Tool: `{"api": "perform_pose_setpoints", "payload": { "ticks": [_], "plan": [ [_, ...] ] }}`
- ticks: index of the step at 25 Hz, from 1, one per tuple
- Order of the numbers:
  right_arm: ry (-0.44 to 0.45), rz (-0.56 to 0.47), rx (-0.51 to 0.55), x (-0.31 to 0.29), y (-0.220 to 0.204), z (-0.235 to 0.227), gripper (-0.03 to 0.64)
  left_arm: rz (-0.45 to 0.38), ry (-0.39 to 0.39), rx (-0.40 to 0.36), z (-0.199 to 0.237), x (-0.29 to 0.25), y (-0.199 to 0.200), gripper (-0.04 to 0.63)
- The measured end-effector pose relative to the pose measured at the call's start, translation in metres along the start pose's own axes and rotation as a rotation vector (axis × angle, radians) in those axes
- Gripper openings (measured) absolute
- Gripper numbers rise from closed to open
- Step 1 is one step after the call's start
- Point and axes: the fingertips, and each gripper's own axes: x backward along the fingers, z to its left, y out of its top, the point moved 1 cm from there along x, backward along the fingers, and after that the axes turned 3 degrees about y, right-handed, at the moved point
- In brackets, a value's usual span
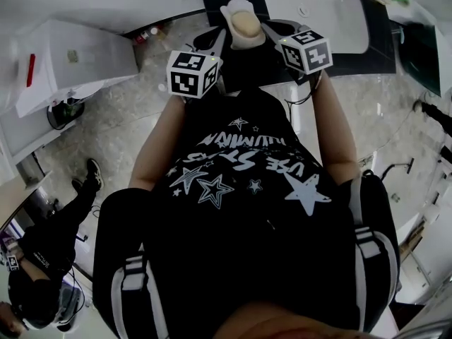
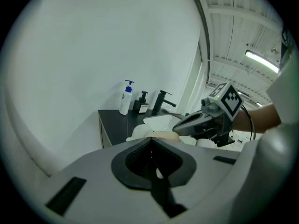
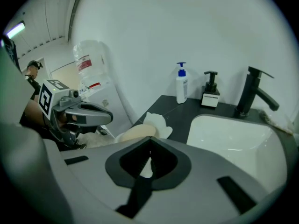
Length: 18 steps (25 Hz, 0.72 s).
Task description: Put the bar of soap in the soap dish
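Observation:
A tan bar of soap [image 1: 247,25] lies in a white soap dish [image 1: 235,8] at the corner of the black counter [image 3: 184,115]. In the right gripper view the soap [image 3: 135,133] and the dish [image 3: 156,123] sit just past my jaws. My left gripper [image 1: 224,35] comes in from the left and my right gripper [image 1: 267,28] from the right, both tips close by the soap. The jaws of both stand together. A white sliver shows through each seam; whether it is pinched is hidden. In the left gripper view the right gripper [image 2: 176,129] reaches the soap [image 2: 162,135].
A white basin [image 3: 233,134] with a black tap [image 3: 252,93] lies right of the dish. A blue-topped pump bottle [image 3: 181,85] and a black dispenser [image 3: 210,94] stand by the wall. A white appliance [image 1: 70,66] is at the left, another person [image 1: 42,260] at the lower left.

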Motion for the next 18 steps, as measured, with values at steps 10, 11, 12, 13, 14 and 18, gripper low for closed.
{"api": "perform_pose_setpoints", "payload": {
  "ticks": [10,11,12,13,14,18],
  "plan": [
    [0.057,-0.107,0.015,0.024,0.007,0.026,0.006,-0.041,0.054,-0.001,-0.014,0.013,0.004,0.011],
    [0.066,-0.117,0.015,0.029,0.007,0.028,0.006,-0.050,0.065,0.002,-0.017,0.016,0.006,0.011],
    [0.077,-0.124,0.016,0.034,0.005,0.030,0.006,-0.058,0.076,0.004,-0.020,0.019,0.007,0.011],
    [0.089,-0.128,0.017,0.038,0.001,0.031,0.007,-0.064,0.088,0.007,-0.024,0.022,0.007,0.011],
    [0.101,-0.131,0.019,0.043,-0.002,0.033,0.006,-0.071,0.100,0.011,-0.029,0.025,0.007,0.011],
    [0.144,-0.145,0.033,0.065,-0.017,0.042,0.006,-0.106,0.138,0.026,-0.053,0.039,0.006,0.011]
  ]
}}
